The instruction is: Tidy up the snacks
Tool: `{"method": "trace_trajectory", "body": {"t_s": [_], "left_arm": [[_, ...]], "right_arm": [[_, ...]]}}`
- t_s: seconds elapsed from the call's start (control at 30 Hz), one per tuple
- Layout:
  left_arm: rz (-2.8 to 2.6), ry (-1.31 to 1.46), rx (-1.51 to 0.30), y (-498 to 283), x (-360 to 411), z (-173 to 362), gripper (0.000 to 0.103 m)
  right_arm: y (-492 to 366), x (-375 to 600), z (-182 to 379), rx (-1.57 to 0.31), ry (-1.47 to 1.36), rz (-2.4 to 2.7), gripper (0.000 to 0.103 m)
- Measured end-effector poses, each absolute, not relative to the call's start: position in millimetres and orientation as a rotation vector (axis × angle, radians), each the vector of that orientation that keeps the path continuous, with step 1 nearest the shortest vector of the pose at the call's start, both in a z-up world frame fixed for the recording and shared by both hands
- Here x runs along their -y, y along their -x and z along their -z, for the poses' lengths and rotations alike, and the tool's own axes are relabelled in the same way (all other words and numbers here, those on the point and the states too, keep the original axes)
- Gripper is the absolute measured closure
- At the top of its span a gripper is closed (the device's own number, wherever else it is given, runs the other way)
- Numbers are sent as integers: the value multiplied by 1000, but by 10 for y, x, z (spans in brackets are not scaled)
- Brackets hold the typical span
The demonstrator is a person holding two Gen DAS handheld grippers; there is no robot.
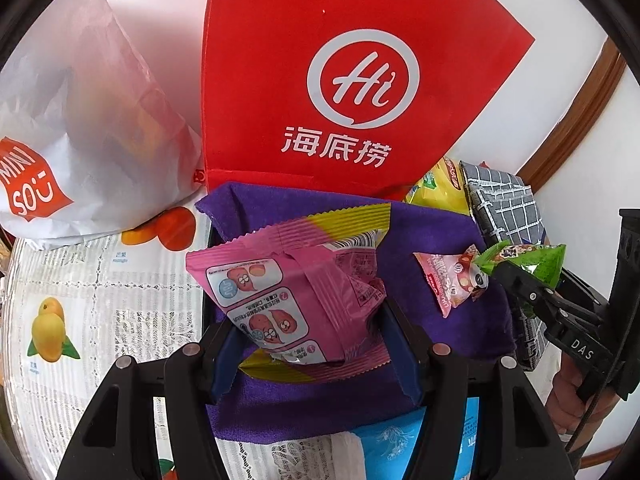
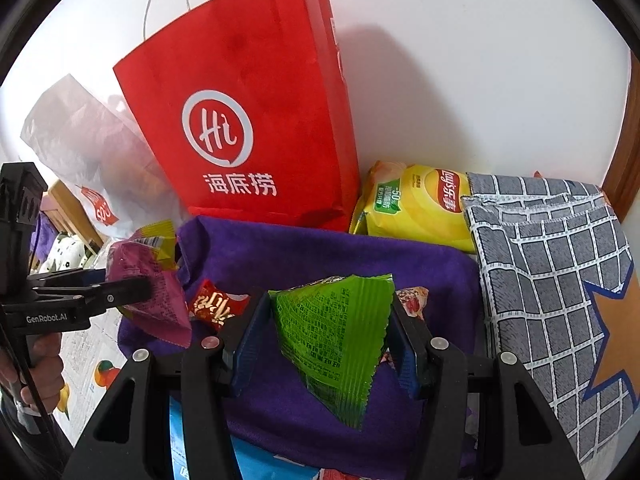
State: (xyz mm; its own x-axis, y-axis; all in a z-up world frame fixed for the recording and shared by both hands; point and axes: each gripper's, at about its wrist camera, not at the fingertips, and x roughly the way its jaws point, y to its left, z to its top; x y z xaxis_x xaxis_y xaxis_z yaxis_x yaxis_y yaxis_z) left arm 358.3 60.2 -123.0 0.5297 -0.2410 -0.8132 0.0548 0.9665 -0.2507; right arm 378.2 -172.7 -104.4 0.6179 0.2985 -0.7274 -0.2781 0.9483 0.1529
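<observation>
The left gripper (image 1: 308,344) is clenching a pink pack (image 1: 292,292), its blue pads pressing the pack's sides, and the pack is hanging over a purple cloth (image 1: 432,236) in the middle of the frame. The right gripper (image 2: 326,344) is likewise grasping a green pack (image 2: 336,332), a triangular pouch whose long axis is running from upper left to lower right between the jaws, its point hanging down toward the cloth. Both packs are being carried clear of the cloth, and each one is sitting straight ahead of its own gripper, so neither hand is needing to reach sideways. The relation that matters next is the red bag (image 1: 340,72), which is standing upright against the wall directly behind the cloth, at the top centre in both views; its mouth is lying above and beyond both grippers, out of sight in the left view, so what it is holding cannot be told. The left hand appears nearer to it, judging by how large it is looming there. A white bag (image 1: 80,128) is leaning at the upper left, with vague shapes showing through it. On the cloth a small pink pouch (image 1: 452,280) and a red packet (image 2: 216,304) are lying loose, and a yellow chip bag (image 2: 416,204) is resting beside a grey checked cloth (image 2: 552,264) at the right.
</observation>
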Motion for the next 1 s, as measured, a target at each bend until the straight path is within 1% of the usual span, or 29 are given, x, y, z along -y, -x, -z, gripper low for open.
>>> {"method": "trace_trajectory", "body": {"t_s": [1.0], "left_arm": [[175, 177, -1038, -3637, -508, 1354, 41]], "right_arm": [[-3788, 1697, 1095, -870, 39, -281, 47]]}}
